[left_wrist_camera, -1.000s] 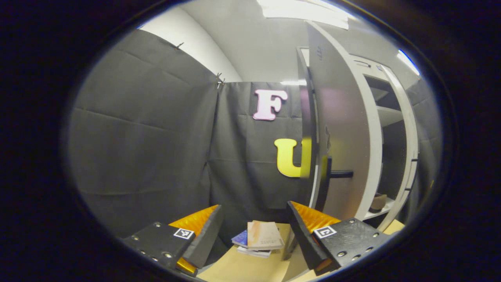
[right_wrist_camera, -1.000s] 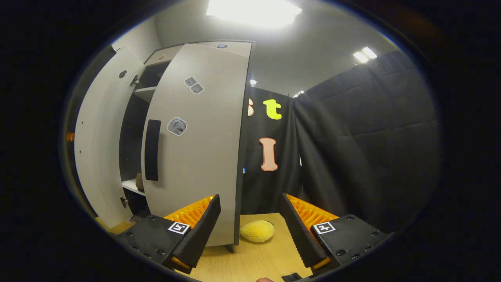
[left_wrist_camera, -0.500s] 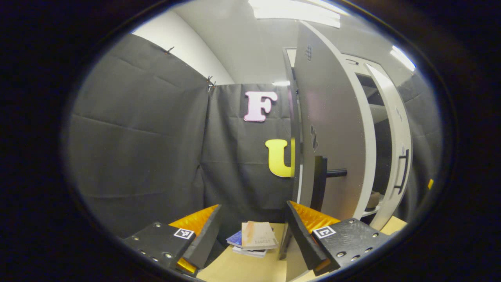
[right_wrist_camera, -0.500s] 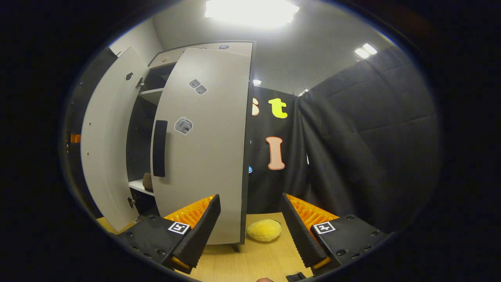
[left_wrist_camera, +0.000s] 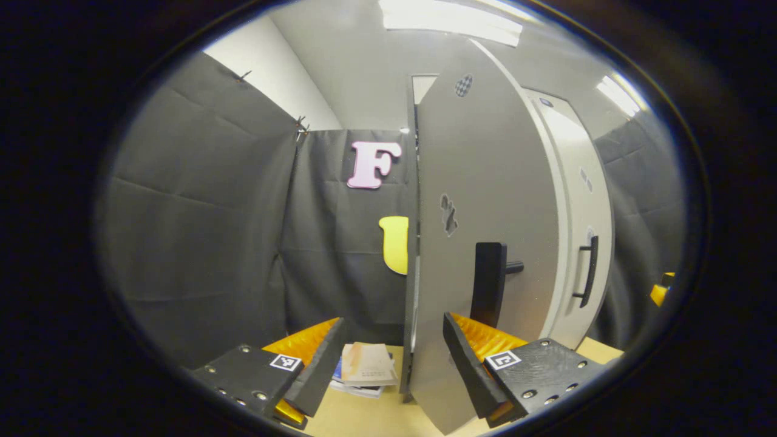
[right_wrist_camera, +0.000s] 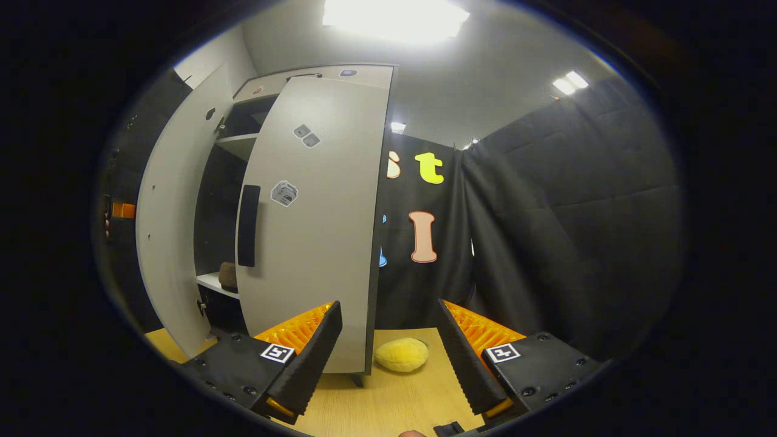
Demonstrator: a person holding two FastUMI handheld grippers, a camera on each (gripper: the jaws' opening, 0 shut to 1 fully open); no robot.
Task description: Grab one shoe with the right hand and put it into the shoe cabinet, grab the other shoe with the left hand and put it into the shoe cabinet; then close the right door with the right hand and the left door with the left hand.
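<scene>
So this looks like the door-closing part. In the right gripper view a shoe (right_wrist_camera: 228,276) already sits on a cabinet (right_wrist_camera: 230,136) shelf at mid-left of the frame; I can't make out the second one.

In the left gripper view the left door (left_wrist_camera: 485,243) fills the centre-right, partly swung, its dark handle (left_wrist_camera: 489,285) just above the left gripper (left_wrist_camera: 388,358). The right door (left_wrist_camera: 583,237) sits at the right of the frame and looks nearly shut. The left gripper's jaws are spread wide and hold nothing.

In the right gripper view the right gripper (right_wrist_camera: 388,358) is also wide open and empty, low in the frame, with the right door (right_wrist_camera: 315,230) to its upper left.

My take: push flat on the panel near the handle edge, not the hinge side. Keep it slow so it doesn't bounce. Mind the books (left_wrist_camera: 364,370) and yellow plush (right_wrist_camera: 402,355) on the table (right_wrist_camera: 394,406).
</scene>
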